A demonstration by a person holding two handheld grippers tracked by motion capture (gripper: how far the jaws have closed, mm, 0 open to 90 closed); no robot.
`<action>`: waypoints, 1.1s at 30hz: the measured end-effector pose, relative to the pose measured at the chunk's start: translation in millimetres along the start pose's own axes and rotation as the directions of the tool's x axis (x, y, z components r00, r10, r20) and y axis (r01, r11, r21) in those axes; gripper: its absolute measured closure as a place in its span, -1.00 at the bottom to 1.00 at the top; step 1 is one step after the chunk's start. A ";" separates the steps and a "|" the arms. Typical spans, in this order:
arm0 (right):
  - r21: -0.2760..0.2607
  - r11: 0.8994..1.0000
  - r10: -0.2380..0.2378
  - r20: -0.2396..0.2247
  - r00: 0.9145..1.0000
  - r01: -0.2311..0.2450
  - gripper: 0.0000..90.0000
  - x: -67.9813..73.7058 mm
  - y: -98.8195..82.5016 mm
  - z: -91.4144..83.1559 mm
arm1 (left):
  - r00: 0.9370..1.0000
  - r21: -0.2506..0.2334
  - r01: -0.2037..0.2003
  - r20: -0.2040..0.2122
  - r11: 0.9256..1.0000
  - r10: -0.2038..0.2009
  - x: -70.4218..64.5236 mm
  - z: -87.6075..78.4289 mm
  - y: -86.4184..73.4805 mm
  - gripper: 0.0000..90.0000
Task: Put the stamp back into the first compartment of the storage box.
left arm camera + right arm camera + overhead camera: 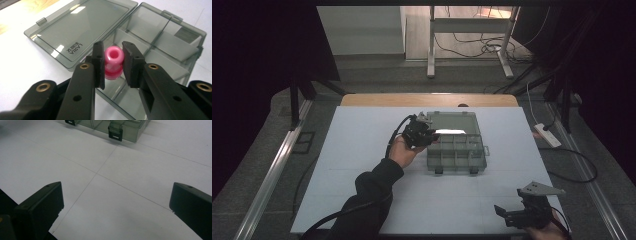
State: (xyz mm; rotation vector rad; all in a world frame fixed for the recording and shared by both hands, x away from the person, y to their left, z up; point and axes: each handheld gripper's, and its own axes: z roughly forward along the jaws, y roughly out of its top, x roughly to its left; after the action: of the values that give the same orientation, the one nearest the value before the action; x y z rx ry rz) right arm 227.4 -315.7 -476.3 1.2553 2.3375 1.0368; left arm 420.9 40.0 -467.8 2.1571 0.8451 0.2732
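Two grippers: one in each of the person's hands, both over the white table (362, 200).
Left arm: a dark sleeve (372, 190) comes in from the bottom edge and runs up and to the right; the left hand (403, 150) is cupped under the gripper body, palm turned up.
Left gripper (113, 62): it sits at the left end of the organiser box, with its cable looping back toward the sleeve in the high view.
Left jaws: drawn close together, the two black pads pressing on either side of a pink bead (113, 62).
Pink bead: round, glossy, with a hole facing the camera; it is held above the box's near-left compartments, just by the hinge line.
Organiser box (457, 150): smoky clear plastic, divided into compartments, standing past the middle of the table.
Lid (80, 30): swung fully open and lying flat on the table behind the compartments, with printed lettering at one corner.
Right hand (546, 231): low at the bottom right corner of the table, well apart from the box.
Right gripper (524, 212): pointing left and toward the box, with the grey plate on top.
Right jaws: spread wide, nothing between them, bare table beneath.
Latches (115, 133): two dark clips on the box's front wall, seen in the right gripper view.
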 end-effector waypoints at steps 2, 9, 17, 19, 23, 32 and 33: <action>0.002 1.000 -0.001 0.000 1.000 0.001 -1.00 0.1 0.0 0.0 | 1.000 0.003 0.008 -0.001 1.000 -0.008 0.1 3.4 -0.6 0.61; 0.008 1.000 -0.005 0.001 1.000 0.005 -1.00 0.3 0.1 0.1 | 1.000 0.020 0.007 -0.008 1.000 -0.007 1.4 12.5 -2.4 0.61; 0.010 1.000 -0.005 0.001 1.000 0.005 -1.00 0.2 0.0 0.0 | 1.000 0.034 0.021 -0.013 0.999 -0.021 4.0 20.1 -6.1 0.61; 0.011 1.000 -0.006 0.001 1.000 0.006 -1.00 0.2 0.0 0.1 | 1.000 0.040 0.015 -0.019 0.999 -0.014 4.3 21.4 -6.9 0.61; 0.012 1.000 -0.006 0.001 1.000 0.006 -1.00 0.3 0.0 0.2 | 1.000 0.048 0.006 -0.026 0.999 -0.005 4.3 24.6 -8.7 0.61; 0.014 1.000 -0.007 0.000 1.000 0.007 -1.00 0.5 0.0 0.4 | 0.999 0.060 0.005 -0.040 0.998 -0.003 5.2 31.5 -13.2 0.60; 0.014 1.000 -0.007 0.000 1.000 0.007 -1.00 0.5 0.0 0.5 | 0.999 0.061 0.006 -0.042 0.998 -0.003 5.3 32.0 -13.4 0.60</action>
State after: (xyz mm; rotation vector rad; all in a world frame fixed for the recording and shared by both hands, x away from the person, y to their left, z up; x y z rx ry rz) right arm 227.5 -315.1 -476.6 1.2513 2.3512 1.0199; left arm 432.6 30.7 -499.5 2.2125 0.8922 0.2942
